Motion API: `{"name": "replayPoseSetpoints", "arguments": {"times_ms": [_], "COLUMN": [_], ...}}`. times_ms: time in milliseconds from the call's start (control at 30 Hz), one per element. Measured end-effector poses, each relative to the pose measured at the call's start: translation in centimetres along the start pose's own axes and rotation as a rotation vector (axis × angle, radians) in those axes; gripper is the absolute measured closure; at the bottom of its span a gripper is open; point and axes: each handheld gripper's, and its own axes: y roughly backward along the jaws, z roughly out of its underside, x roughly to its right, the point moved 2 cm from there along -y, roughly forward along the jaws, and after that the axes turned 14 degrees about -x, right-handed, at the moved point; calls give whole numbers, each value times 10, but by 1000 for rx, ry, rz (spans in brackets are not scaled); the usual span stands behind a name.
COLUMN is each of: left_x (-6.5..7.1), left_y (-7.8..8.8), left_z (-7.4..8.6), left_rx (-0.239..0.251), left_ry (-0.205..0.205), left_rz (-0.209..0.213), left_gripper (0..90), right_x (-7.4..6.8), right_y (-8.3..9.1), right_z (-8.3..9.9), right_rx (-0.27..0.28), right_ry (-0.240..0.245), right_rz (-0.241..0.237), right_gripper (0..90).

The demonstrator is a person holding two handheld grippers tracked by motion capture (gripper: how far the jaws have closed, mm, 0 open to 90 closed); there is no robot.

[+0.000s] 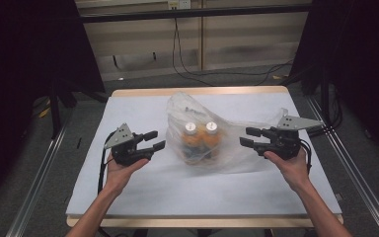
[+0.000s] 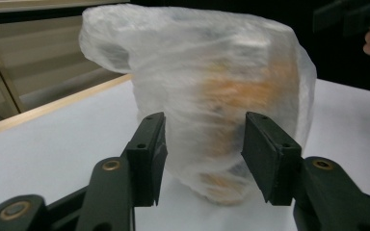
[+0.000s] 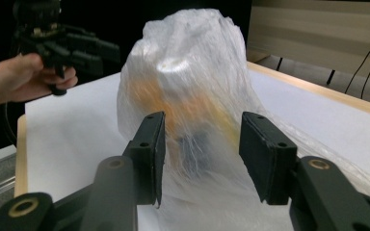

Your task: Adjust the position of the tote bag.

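A clear plastic bag (image 1: 202, 131) stands in the middle of the white table (image 1: 143, 192). Inside it are two orange bottles (image 1: 201, 138) with white caps, upright and side by side. My left gripper (image 1: 157, 139) hovers just left of the bag, open, its tips a small gap short of the plastic. In the left gripper view the bag (image 2: 212, 72) rises beyond the parted jaws. My right gripper (image 1: 246, 137) is open at the bag's right side, over the loose plastic that trails toward it. The bag (image 3: 192, 62) in the right gripper view stands past the spread jaws, none of it pinched.
The table has a wooden rim (image 1: 197, 91) at the far edge. Metal rails (image 1: 44, 163) run along both sides. A black cable (image 1: 187, 69) lies on the floor behind. Dark curtains close in left and right.
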Motion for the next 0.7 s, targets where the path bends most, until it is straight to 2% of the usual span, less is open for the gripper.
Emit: {"name": "replayPoseSetpoints", "arguments": {"times_ms": [33,67,167,200,267,333,367,433,467,533,567,633,700], "left_x": [-3,-10,-13,-14,-15,-18,-20,-25,-28,-35,-38,-43,-48], "left_y": [-1,-4,-7,-7,-9,-9,-10,-12,-13,-16,-18,-20,-24], "left_z": [-2,-9,-16,-20,-27,-33,-36,-41,-43,-49,-52,-58,-63], "left_rx": [-3,6,20,9,26,34,43,38,29,16,28,21,10], "left_ry": [5,25,39,34,29,31,34,40,42,59,69,68,81], "left_rz": [-5,11,20,4,24,6,22,20,6,26,36,42,54], "left_gripper": [520,519,514,518,521,527,529,535,535,523,516,509,461], "right_x": [0,0,1,1,3,5,6,7,7,8,8,10,12], "right_y": [-1,-2,-1,0,3,5,8,10,11,15,16,17,18], "right_z": [2,4,6,6,8,11,14,15,16,18,19,22,24], "right_rx": [-3,-11,-15,-14,-15,-14,-14,-12,-13,-15,-12,-12,-15], "right_ry": [1,5,3,1,-3,-9,-15,-15,-15,-18,-18,-23,-30], "right_rz": [-3,2,2,2,4,12,16,20,26,26,28,32,37], "right_gripper": [556,557,563,565,566,567,580,584,592,595,595,596,595]}}
